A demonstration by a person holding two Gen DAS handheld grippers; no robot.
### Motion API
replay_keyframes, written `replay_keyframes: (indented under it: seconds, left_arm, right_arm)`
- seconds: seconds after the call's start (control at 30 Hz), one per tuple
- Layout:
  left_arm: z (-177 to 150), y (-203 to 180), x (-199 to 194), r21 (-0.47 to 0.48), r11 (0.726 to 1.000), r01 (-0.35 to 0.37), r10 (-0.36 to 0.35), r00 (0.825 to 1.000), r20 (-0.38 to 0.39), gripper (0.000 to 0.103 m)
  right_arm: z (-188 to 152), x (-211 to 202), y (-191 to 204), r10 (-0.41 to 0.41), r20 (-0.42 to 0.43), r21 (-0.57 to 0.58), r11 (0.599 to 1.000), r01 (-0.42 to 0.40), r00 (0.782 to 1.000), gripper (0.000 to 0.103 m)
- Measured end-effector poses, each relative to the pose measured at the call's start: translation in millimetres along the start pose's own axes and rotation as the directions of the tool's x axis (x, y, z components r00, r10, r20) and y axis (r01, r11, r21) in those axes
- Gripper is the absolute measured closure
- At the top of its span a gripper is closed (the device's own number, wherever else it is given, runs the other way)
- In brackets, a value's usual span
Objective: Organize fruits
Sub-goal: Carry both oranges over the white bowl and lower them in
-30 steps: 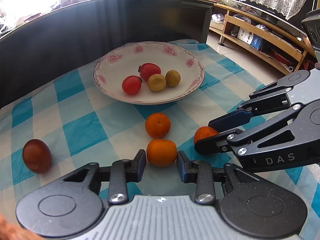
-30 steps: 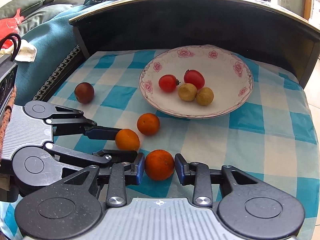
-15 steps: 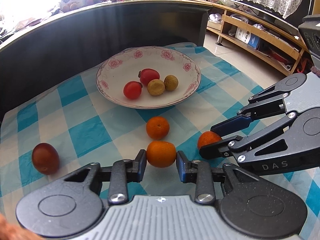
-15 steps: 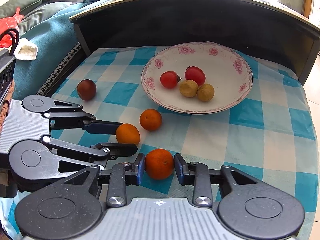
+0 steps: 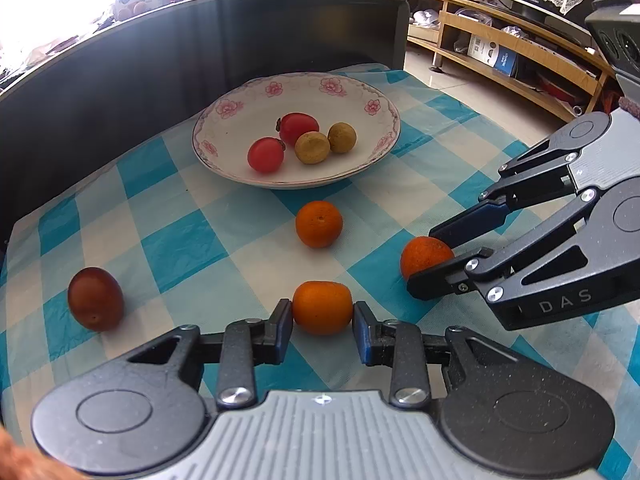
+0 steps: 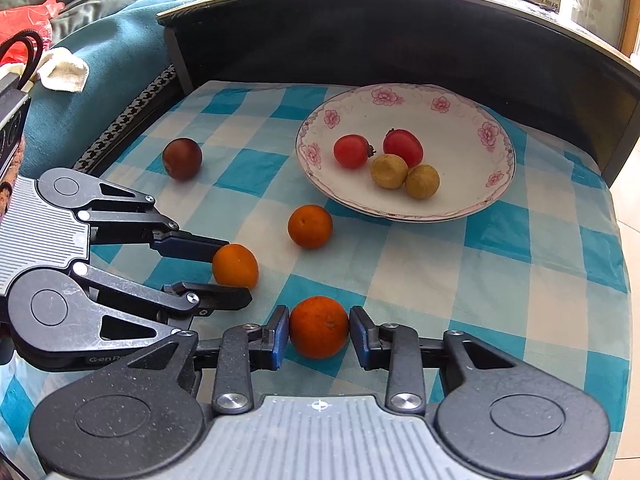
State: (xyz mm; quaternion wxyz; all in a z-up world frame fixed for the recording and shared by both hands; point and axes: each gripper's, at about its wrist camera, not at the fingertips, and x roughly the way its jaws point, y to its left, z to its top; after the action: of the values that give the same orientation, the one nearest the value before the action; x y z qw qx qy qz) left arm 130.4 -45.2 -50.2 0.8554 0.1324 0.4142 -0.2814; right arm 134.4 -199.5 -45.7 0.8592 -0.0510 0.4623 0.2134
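Three oranges sit on my blue-checked bench cloth (image 5: 192,248) below a dark curved counter (image 5: 200,52). The floral plate (image 5: 384,120) holds two tomatoes (image 5: 266,155) and two longans (image 5: 312,147). My left gripper (image 5: 322,322) clasps one orange (image 5: 322,307), my right gripper (image 6: 319,332) another orange (image 6: 319,327).

left gripper (image 5: 322,322): our black arms, blue pads beside the jaws, silver screws, grey ribbed body behind.
right gripper (image 6: 319,332): same colours; "DAS" in grey letters on its side.
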Motion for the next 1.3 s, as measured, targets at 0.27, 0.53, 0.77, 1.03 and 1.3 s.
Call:
replay_keyframes:
  seconds: [0.27, 0.53, 0.77, 1.03, 1.3]
  left_arm:
    - [-1, 1, 2, -0.004, 1.000, -0.001, 0.001, 1.000, -0.010, 0.061]
    - [2, 1, -1, -0.012, 1.000, 0.001, -0.001, 1.000, -0.009, 0.062]
    - [10, 4, -7, -0.043, 0.999, 0.011, -0.010, 1.000, 0.020, 0.062]
    - [29, 7, -14, -0.072, 0.997, 0.001, 0.005, 0.996, 0.084, 0.062]
    - [50, 12, -9, -0.092, 0.996, -0.021, 0.033, 0.991, 0.129, 0.062]
  right_arm:
    - [-1, 2, 1, 0.007, -0.012, 0.006, 1.000, -0.007, 1.000, 0.072]
    - [-1, 5, 0, 0.008, -0.022, 0.020, 1.000, -0.008, 1.000, 0.076]
    - [2, 1, -5, 0.009, -0.006, 0.058, 0.998, -0.009, 1.000, 0.077]
    - [11, -9, -7, 0.007, 0.052, 0.076, 0.997, -0.011, 0.999, 0.077]
    - [26, -19, -16, -0.011, 0.128, 0.116, 0.993, -0.004, 0.992, 0.077]
